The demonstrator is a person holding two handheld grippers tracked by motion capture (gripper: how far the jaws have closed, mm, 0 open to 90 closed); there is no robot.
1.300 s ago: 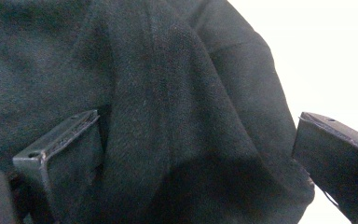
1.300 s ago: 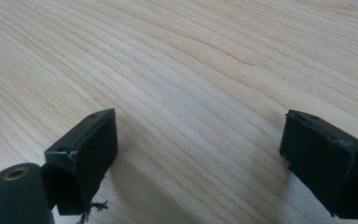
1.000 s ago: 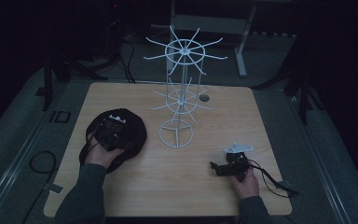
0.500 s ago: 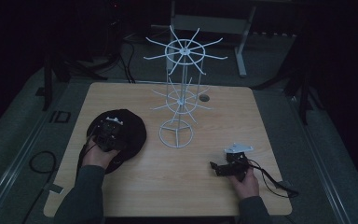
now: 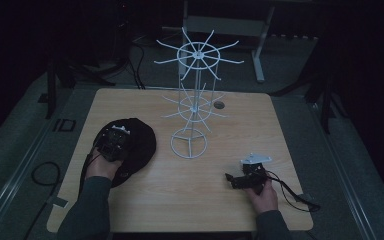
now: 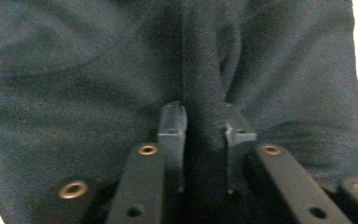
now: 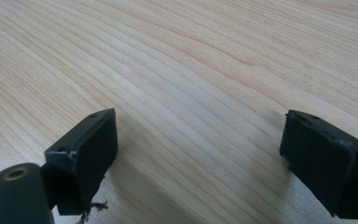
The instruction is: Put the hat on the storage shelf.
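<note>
black cloth (image 5: 135, 142) | crumpled | table's left side | beside white wire rack (image 5: 192, 105)

Dim recording studio or laboratory set-up. A lone light-wood surface (image 5: 145, 210) stands on grey carpeted floor (image 5: 15, 165), surrounded by darkness. Cables (image 5: 42, 172) trail over the floor beside the surface's left edge; dark stand legs (image 5: 55, 85) rise beyond its far left corner, and a pale metal frame (image 5: 260, 50) stands beyond its far edge. A white wire display rack (image 5: 192, 100) occupies the surface's centre.
</note>
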